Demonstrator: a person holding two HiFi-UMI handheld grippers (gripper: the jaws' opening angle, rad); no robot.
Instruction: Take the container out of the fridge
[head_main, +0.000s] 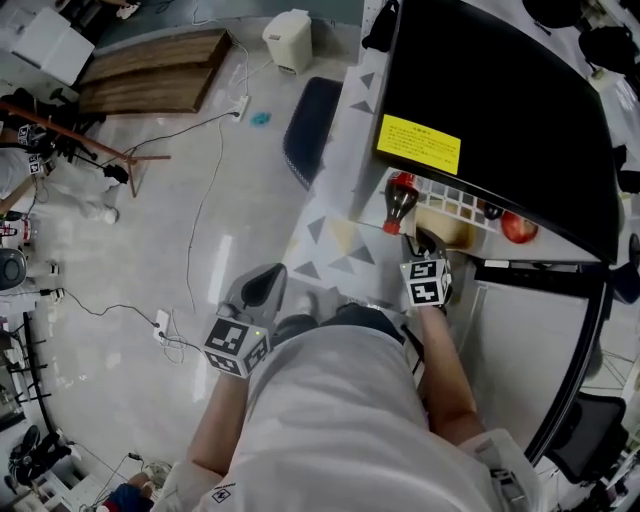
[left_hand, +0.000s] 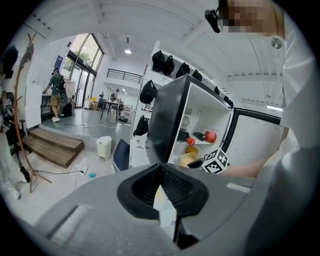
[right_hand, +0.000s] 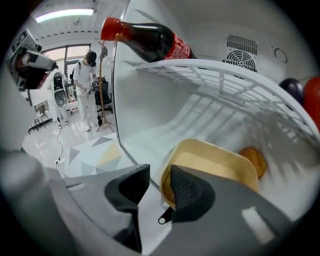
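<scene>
Two grippers are in view. The right gripper (right_hand: 159, 170) stands open at the fridge (head_main: 500, 100), jaws apart by the near rim of the yellow container (right_hand: 220, 160) and not pressing it. The container sits on the fridge floor under the wire shelf (right_hand: 225, 75), which carries a bottle (right_hand: 150, 42) on its side. The left gripper (left_hand: 161, 170) is closed, empty, and well apart from the fridge.
</scene>
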